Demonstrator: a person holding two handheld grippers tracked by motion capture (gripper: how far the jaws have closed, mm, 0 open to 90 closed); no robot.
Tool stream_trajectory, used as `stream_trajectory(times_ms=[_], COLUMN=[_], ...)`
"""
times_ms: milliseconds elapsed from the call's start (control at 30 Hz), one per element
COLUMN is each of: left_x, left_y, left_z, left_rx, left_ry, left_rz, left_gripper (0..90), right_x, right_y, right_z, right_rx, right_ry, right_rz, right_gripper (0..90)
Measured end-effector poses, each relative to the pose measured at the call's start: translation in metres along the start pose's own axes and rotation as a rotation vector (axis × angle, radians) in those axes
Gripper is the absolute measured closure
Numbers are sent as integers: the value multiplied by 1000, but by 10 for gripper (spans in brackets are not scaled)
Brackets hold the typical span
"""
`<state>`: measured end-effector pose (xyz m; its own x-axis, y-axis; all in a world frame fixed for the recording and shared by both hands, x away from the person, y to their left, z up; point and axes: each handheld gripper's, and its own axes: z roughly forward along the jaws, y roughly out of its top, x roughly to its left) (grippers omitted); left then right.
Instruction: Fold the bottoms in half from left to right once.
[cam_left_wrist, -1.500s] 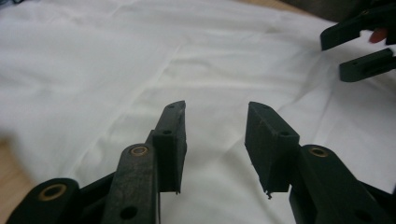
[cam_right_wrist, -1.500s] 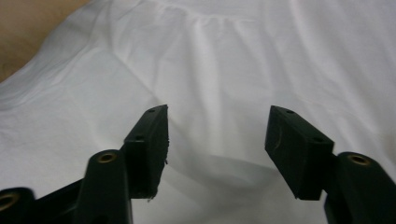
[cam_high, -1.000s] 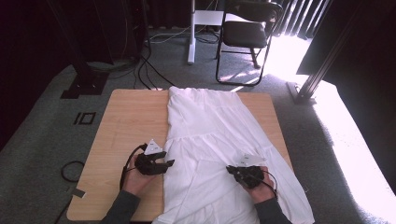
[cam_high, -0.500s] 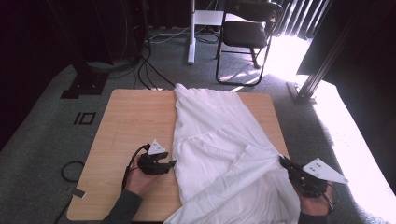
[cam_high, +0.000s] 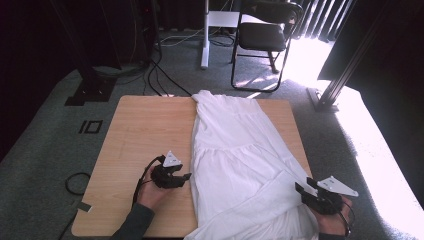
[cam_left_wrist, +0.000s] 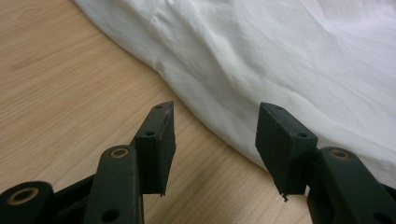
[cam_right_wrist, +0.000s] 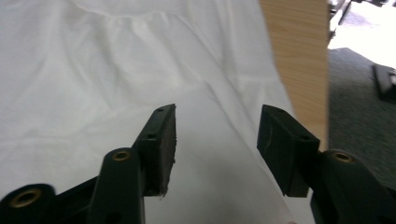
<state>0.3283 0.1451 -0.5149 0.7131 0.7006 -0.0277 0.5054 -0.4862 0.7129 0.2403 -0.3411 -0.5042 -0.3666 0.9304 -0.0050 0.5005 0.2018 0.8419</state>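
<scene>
A white dress lies lengthwise on the wooden table, its hem hanging over the front edge. My left gripper rests on bare wood just left of the dress, open, its fingertips pointing at the cloth edge. Nothing sits between those jaws. My right gripper hovers at the table's front right corner beside a raised fold of the skirt. Its jaws have just been opening and stand apart over the white cloth, pads not pressing it.
Bare wood takes up the table's left half. The table's right edge drops to grey carpet. Beyond the far edge stand a black folding chair, a white post, floor cables and a metal stand.
The right gripper went rightward from mid-skirt to the table's right front corner, dragging the cloth with it, then opened. The dress now lies narrower and shifted right. The left gripper stayed put.
</scene>
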Motion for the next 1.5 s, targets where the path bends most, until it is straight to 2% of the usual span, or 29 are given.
stream_trajectory(times_ms=[100,200,233,300,333,367,433,500,600,733,833,867,900,933,967,1000,1033,1067,1133,1267,1433,1500], left_x=[-2,-3,-3,-4,-4,-4,-5,-5,-5,-6,-5,-5,-5,-5,-5,-5,-6,-6,-8,-12,-17,-19], left_y=[0,0,0,0,0,0,0,0,1,2,2,2,2,2,2,2,2,2,3,4,6,7], left_z=[2,3,4,5,5,5,5,6,6,6,7,7,8,8,9,9,10,10,12,15,20,23], left_rx=[2,7,7,9,9,10,9,13,8,4,7,7,9,12,13,14,15,15,17,19,31,33], left_ry=[-4,-12,-13,-17,-19,-20,-24,-24,-27,-28,-28,-28,-28,-28,-27,-27,-27,-27,-32,-43,-48,-43], left_rz=[1,9,9,10,9,8,9,13,13,11,15,15,18,17,15,18,18,18,17,21,26,30], left_gripper=[489,489,489,489,489,489,489,489,489,489,489,490,490,490,490,489,490,490,489,487,457,435], right_x=[9,11,12,12,12,12,13,14,12,1,-15,-15,-21,-33,-37,-43,-46,-46,-51,-41,-28,-25], right_y=[12,18,20,20,20,19,18,15,9,-6,-21,-21,-26,-35,-38,-44,-46,-46,-47,-33,-13,-4], right_z=[21,49,58,71,75,76,68,54,28,-13,-44,-44,-52,-63,-67,-72,-75,-75,-78,-60,-16,3], right_rx=[22,84,107,147,171,187,185,180,160,141,159,159,163,172,181,182,172,172,126,99,85,97], right_ry=[11,15,30,51,63,77,116,114,119,78,37,37,21,-13,-32,-65,-86,-86,-141,-96,-12,-2], right_rz=[-25,-20,-22,-15,-17,-22,-32,-40,-39,-16,20,20,33,66,77,91,101,101,154,122,80,62], right_gripper=[431,402,402,460,557,698,821,882,888,889,881,881,880,855,828,754,663,663,558,519,527,546])
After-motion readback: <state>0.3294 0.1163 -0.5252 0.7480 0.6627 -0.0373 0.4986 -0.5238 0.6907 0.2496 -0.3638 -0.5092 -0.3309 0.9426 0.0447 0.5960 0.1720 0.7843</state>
